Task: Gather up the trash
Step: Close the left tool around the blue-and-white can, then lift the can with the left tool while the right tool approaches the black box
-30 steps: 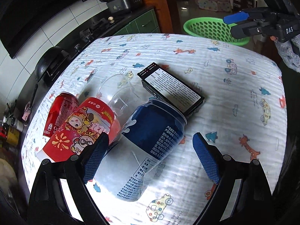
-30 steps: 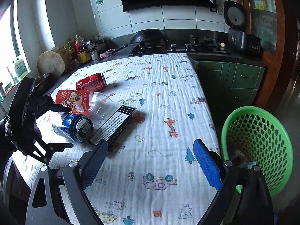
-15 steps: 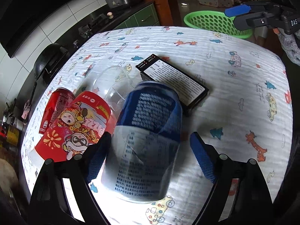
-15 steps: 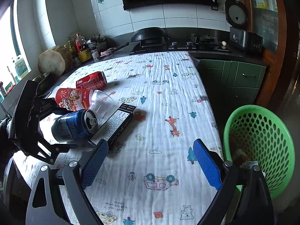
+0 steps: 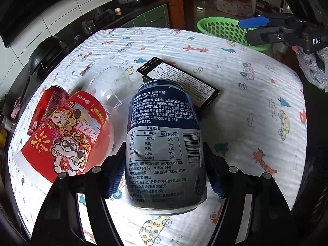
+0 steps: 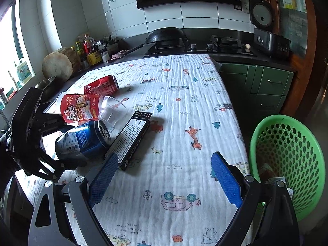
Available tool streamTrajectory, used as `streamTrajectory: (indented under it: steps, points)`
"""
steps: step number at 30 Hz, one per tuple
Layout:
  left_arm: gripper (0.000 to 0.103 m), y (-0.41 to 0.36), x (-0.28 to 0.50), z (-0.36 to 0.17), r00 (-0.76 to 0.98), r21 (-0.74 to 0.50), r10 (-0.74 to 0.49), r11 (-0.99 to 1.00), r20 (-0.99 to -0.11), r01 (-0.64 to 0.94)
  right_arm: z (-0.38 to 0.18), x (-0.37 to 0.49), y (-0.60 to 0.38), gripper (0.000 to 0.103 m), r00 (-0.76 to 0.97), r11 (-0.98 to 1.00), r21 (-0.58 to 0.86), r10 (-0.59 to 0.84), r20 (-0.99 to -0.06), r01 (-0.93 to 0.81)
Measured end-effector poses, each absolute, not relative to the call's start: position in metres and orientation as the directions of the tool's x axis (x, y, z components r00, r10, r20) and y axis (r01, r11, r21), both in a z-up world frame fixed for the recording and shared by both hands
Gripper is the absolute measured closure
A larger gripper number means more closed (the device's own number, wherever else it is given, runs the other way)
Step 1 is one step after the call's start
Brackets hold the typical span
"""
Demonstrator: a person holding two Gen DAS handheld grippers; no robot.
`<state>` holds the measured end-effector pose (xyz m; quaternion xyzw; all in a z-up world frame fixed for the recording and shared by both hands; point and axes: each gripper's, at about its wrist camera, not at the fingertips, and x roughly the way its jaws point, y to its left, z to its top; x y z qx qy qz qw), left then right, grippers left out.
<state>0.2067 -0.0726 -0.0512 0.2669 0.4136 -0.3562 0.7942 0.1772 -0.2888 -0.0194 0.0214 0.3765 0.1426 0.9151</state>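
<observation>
Trash lies in a cluster on the table point(image 6: 184, 106), which is covered by a white cloth printed with cartoon cars and animals, toward the edge nearest the window. A blue can point(image 5: 164, 143) sits between the fingers of the left gripper point(image 5: 164, 168), tilted with its top end raised off the cloth; the jaws are closing and their blue pads press against both sides of the can. Just beside it, on the window side, lies a red paper cup point(image 5: 67, 135) with cartoon figures, on its side, and behind that a red can point(image 6: 102, 87), also on its side. A clear plastic cup point(image 6: 111, 108) lies tipped between the paper cup and a flat black box point(image 6: 133, 137) with a white printed label, which rests on the cloth just beside the blue can's top. The right gripper point(image 6: 164, 181) hovers over the table's near edge with its jaws spread wide and nothing between them. Off the table's corner, lower down, stands a green perforated basket point(image 6: 291, 155) with some scraps inside. Beyond the table's far edge runs a dark counter with a wok point(image 6: 166, 35) and a rice cooker point(image 6: 264, 26).
</observation>
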Motion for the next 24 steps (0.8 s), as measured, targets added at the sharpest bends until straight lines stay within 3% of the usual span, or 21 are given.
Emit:
streamTrajectory:
  steps: [2,9,13,24]
  points:
    - [0.026,-0.0749,0.2070,-0.0511,0.405,0.129,-0.347,0.604,-0.846,0.786,-0.0200,0.1780,-0.2880,0.014,0.674,0.959,0.146,0.276,-0.685,-0.245]
    - [0.026,-0.0789,0.2102,-0.0522,0.400,0.116,-0.354,0.609,-0.846,0.784,-0.0215,0.1781,-0.2875,0.014,0.673,0.958,0.150,0.280,-0.684,-0.246]
    - [0.038,-0.0785,0.2121,-0.0529,0.392,0.100,-0.355,0.619,-0.849,0.779,-0.0211,0.1783,-0.2873,0.014,0.673,0.958,0.149,0.280,-0.685,-0.247]
    - [0.038,-0.0708,0.2072,-0.0515,0.396,0.063,-0.374,0.656,-0.839,0.752,-0.0206,0.1821,-0.2830,0.014,0.667,0.955,0.151,0.287,-0.687,-0.256]
